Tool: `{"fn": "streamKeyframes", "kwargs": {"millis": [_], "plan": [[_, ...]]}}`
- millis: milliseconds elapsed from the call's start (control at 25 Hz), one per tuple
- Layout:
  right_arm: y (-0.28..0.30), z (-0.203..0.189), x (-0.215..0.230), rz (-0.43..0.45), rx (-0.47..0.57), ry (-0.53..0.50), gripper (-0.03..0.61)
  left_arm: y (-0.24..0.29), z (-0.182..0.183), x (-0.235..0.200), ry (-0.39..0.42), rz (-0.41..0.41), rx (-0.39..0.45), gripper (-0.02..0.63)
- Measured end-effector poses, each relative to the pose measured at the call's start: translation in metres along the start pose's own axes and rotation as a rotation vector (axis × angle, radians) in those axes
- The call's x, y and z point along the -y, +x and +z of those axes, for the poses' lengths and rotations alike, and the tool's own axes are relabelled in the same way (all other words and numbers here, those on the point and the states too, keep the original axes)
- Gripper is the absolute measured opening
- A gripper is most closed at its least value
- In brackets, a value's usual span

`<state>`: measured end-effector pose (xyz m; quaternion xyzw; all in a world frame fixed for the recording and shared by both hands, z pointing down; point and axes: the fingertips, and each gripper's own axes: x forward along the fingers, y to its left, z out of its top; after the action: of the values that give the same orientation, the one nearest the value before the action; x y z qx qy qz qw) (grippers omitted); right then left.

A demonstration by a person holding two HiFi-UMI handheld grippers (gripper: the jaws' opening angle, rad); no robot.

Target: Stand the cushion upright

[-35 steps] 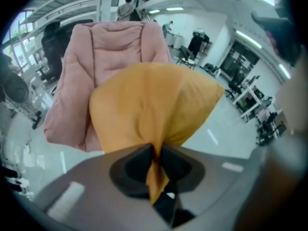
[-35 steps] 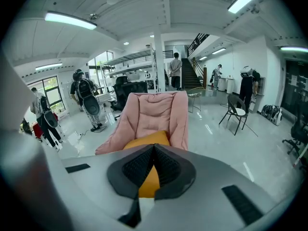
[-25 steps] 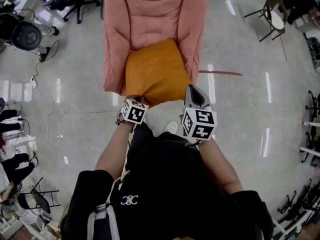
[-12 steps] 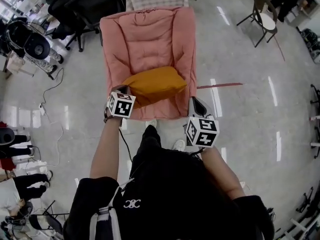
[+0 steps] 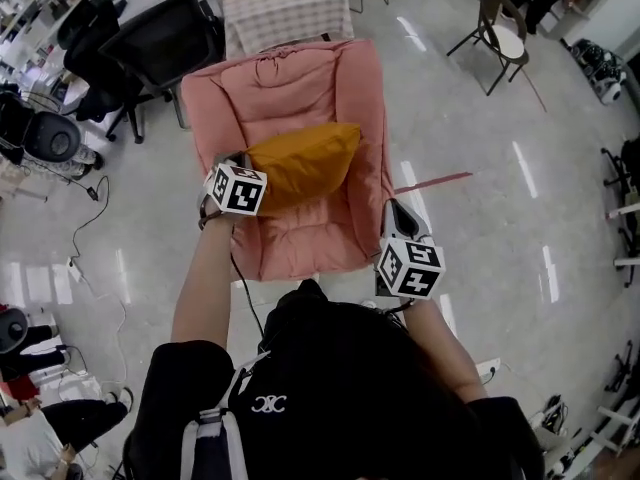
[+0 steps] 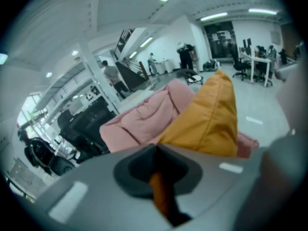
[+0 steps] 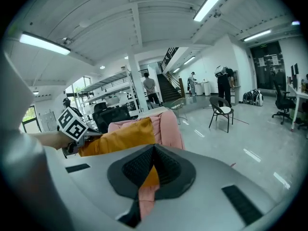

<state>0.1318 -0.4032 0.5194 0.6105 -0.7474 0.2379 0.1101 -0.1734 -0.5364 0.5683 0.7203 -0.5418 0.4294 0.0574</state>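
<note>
Cushion (image 5: pixel 303 163), orange, sits raised against the backrest of the pink armchair (image 5: pixel 300 248), its left corner clamped in my left gripper (image 5: pixel 241 161), while my right gripper (image 5: pixel 396 208), jaws together and empty, hangs off the seat's front right corner.

L gripper (image 5: pixel 241 159), R gripper (image 5: pixel 397 209): shut

The cushion (image 5: pixel 305 163) is showing matt orange cloth, lightly creased. The armchair (image 5: pixel 300 243) is wearing soft, quilted pink fabric. The floor (image 5: pixel 480 218) is gleaming smooth and glossy, mirroring ceiling lights. The tablecloth (image 5: pixel 275 3) is looking matt and checked.
</note>
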Motion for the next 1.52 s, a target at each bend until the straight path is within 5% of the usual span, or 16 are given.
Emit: {"fn": "streamKeyframes", "kwargs": {"millis": [320,640,1080,1520], "plan": [[0.039,0.000,-0.019,-0.092,-0.027,0.017,-0.003,0.086,0.031,-0.087,0.023,0.024,0.015,0.014],[0.073,0.017,-0.037,-0.134,-0.019,-0.005,-0.003,0.127,0.044,-0.149,-0.126,0.017,0.068,0.017],[0.092,0.035,-0.056,-0.064,0.013,-0.039,-0.003,0.061,0.057,-0.147,-0.259,0.054,0.251,0.000],[0.087,0.068,-0.094,0.159,0.121,-0.087,-0.005,-0.051,0.053,-0.086,-0.573,-0.032,0.426,-0.002]]}}
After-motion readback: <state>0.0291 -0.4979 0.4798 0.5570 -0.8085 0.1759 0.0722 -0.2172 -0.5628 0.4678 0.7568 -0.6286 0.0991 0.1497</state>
